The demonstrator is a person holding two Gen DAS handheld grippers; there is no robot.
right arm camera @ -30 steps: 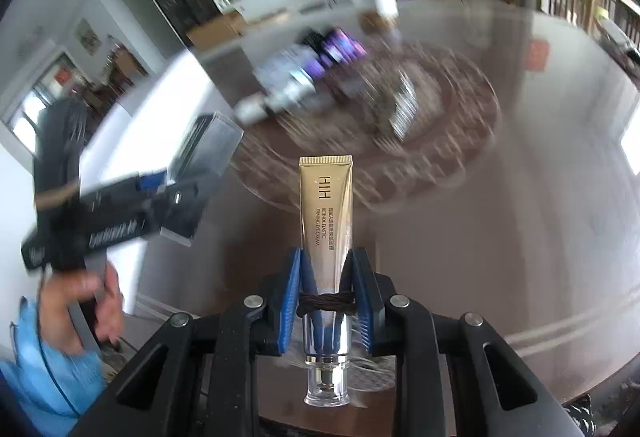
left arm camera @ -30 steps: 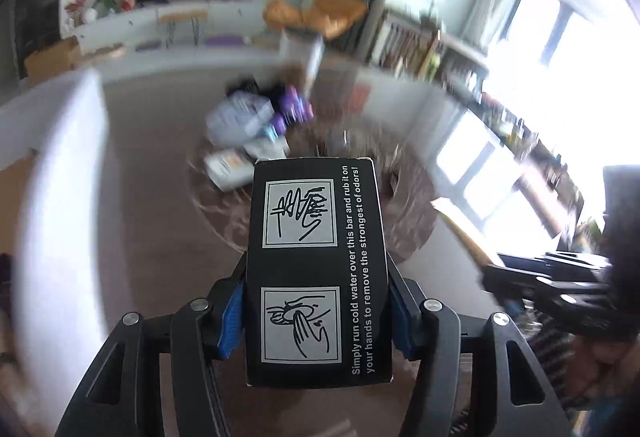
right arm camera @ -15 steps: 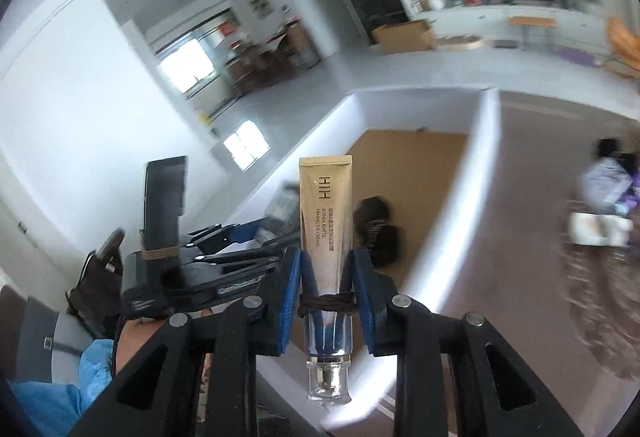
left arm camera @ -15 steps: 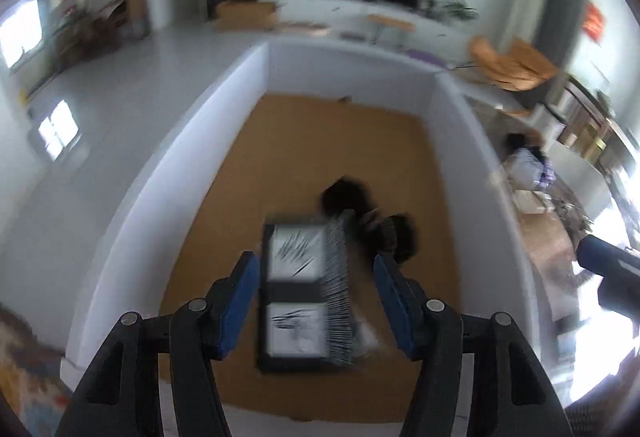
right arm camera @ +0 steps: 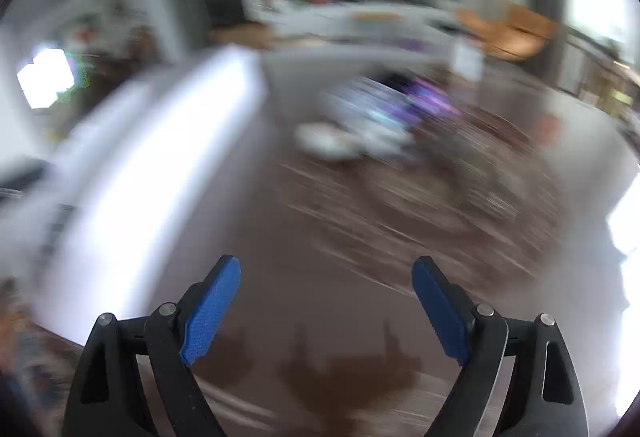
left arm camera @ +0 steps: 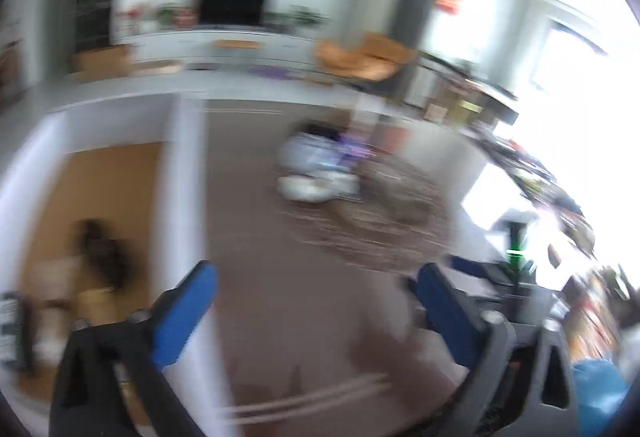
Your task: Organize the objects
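Note:
Both views are blurred by motion. My left gripper (left arm camera: 316, 273) is open and empty over the brown table, just right of the white-walled box (left arm camera: 184, 173). Dark items (left arm camera: 100, 253) and pale ones lie on the box's tan floor at the left. My right gripper (right arm camera: 326, 269) is open and empty, with the box's white wall (right arm camera: 160, 141) to its left. A pile of white and purple objects (left arm camera: 320, 165) lies on the table ahead; it also shows in the right wrist view (right arm camera: 372, 117). The other gripper (left arm camera: 492, 277) shows at the right of the left wrist view.
A round patterned mat (left arm camera: 384, 213) lies on the brown table (left arm camera: 280, 309) beside the pile, also in the right wrist view (right arm camera: 460, 177). A TV shelf and an orange chair (left arm camera: 360, 53) stand far behind. Bright windows are at the right.
The black printed box has left my left gripper and lies in the white-walled box. The gold tube has left my right gripper. Both grippers opened and swung right, towards the table.

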